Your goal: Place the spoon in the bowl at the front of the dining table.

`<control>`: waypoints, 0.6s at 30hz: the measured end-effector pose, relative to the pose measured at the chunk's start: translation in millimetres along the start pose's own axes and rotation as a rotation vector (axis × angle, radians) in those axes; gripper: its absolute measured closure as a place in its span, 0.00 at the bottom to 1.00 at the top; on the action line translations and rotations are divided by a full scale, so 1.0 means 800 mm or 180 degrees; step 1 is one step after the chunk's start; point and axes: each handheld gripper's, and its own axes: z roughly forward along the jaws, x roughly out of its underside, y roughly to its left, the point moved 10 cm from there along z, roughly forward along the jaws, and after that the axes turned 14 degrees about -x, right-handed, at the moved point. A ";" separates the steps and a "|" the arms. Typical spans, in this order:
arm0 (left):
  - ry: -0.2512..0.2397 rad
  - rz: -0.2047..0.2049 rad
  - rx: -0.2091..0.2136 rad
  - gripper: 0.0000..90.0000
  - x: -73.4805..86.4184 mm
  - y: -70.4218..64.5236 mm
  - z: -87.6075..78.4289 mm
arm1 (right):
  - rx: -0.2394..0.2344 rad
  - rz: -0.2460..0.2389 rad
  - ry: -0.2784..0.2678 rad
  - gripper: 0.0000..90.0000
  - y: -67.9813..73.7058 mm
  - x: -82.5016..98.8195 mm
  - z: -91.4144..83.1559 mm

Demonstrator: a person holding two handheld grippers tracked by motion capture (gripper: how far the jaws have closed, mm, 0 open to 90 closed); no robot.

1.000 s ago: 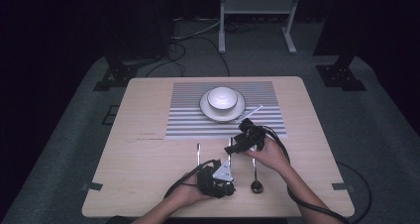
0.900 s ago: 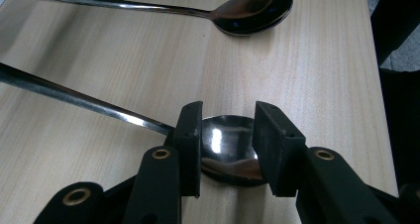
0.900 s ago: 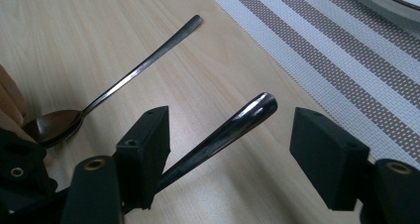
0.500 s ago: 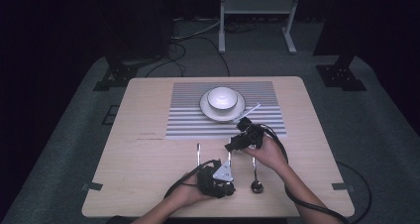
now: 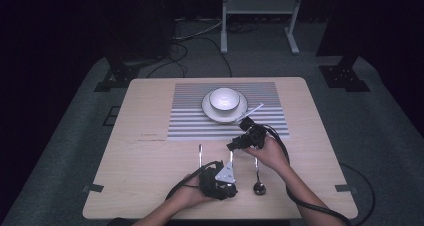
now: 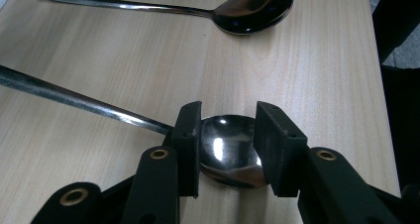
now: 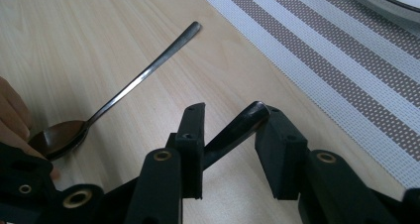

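Three metal spoons lie on the wooden table [image 5: 150, 151] in front of the striped placemat [image 5: 190, 116]. My left gripper [image 5: 229, 188] [image 6: 228, 117] is open, with its jaws on either side of the middle spoon's bowl [image 6: 225, 144]. My right gripper [image 5: 234, 146] [image 7: 230, 117] is open too, straddling the handle tip of that middle spoon [image 5: 231, 158] [image 7: 237, 127]. The tip touches one jaw. The right spoon [image 5: 257, 173] [image 6: 247, 11] lies free. The left spoon [image 5: 200, 155] [image 7: 143, 78] lies free as well, its bowl beside the person's fingers [image 7: 12, 115].
A white bowl [image 5: 223, 98] stands on a plate [image 5: 207, 108] at the middle of the placemat. A thin pale stick [image 5: 252, 110] lies slanted just right of the plate. The table's near edge [image 6: 381, 85] runs close to the spoon bowls.
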 end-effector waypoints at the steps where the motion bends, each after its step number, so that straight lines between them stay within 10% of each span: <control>1: 0.0008 0.0001 -0.0007 0.69 0.000 0.001 0.000 | -0.0007 -0.0002 -0.0006 0.73 0.000 -0.001 0.000; 18: 0.0039 -0.0065 0.0039 0.59 -0.001 0.002 -0.005 | -0.0152 0.0052 -0.0184 0.82 0.006 -0.007 -0.004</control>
